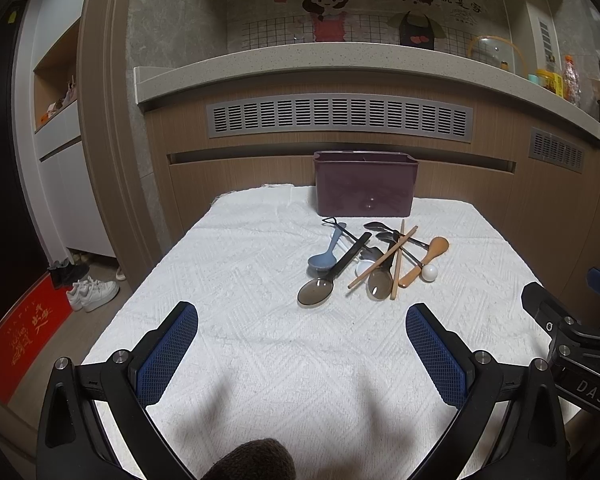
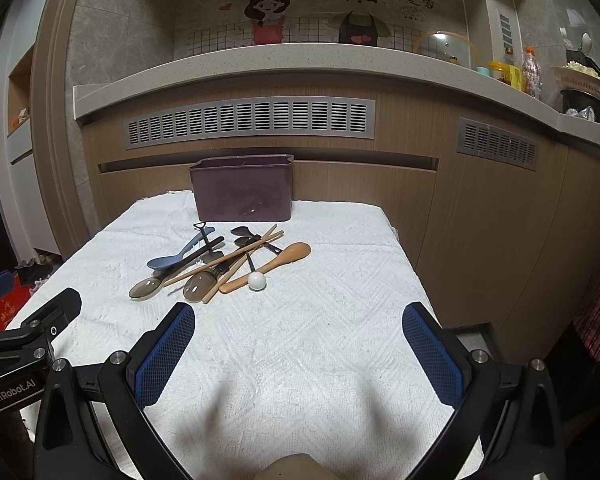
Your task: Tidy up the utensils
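— Left gripper (image 1: 302, 320)?
— Hovering over the white cloth (image 1: 236, 264), jaws gaping wide, gripping nothing.
— Right gripper (image 2: 299, 322)?
— Hanging alongside, likewise spread wide and carrying nothing.
— Utensils?
— Lying in a crossed heap (image 2: 220, 264) mid-cloth: blue spoon (image 2: 172, 259), wooden spoon (image 2: 278, 261), chopsticks (image 2: 236, 254), clear spoons, white ball (image 2: 257, 281). Sitting just behind, touching nothing: purple bin (image 2: 242, 188), upright.

utensils (image 2: 220, 264): spoons, chopsticks, tangled flat pile | purple holder (image 2: 242, 188): upright, just behind pile
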`<state>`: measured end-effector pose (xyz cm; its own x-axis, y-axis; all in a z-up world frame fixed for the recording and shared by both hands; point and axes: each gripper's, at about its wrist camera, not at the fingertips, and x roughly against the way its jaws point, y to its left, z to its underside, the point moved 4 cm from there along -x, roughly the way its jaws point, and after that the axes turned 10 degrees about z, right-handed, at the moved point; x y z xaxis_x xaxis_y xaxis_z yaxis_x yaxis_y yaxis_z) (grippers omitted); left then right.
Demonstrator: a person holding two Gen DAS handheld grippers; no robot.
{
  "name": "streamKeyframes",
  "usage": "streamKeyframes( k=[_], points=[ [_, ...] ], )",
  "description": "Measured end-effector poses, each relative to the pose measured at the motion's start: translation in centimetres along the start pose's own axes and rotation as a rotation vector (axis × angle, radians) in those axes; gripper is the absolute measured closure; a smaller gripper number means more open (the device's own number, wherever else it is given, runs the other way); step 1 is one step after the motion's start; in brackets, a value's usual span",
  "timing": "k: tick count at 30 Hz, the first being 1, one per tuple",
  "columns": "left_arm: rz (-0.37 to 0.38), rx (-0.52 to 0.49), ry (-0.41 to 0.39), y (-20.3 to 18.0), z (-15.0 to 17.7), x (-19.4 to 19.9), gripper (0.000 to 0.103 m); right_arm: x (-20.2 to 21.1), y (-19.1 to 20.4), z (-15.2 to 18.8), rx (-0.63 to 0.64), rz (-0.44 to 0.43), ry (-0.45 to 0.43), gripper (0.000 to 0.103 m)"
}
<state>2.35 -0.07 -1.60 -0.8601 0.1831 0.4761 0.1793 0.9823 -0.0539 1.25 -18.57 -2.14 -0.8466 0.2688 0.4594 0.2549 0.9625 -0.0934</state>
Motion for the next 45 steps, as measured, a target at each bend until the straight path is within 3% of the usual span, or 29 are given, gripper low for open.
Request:
streamKeyframes(
  k=[33,45],
  points=[
    [-0.001,0.000,0.027,0.2,-0.8,-1.2,0.000,-0.6,0.7,-0.3,0.013,-0.016,0.013,0.000],
    [-0.037,-0.037,0.027,1.0,-4.7,-5.0,0.000,-3.6,2.7,-3.9,0.068,-0.075,0.016,0.000]
  ],
)
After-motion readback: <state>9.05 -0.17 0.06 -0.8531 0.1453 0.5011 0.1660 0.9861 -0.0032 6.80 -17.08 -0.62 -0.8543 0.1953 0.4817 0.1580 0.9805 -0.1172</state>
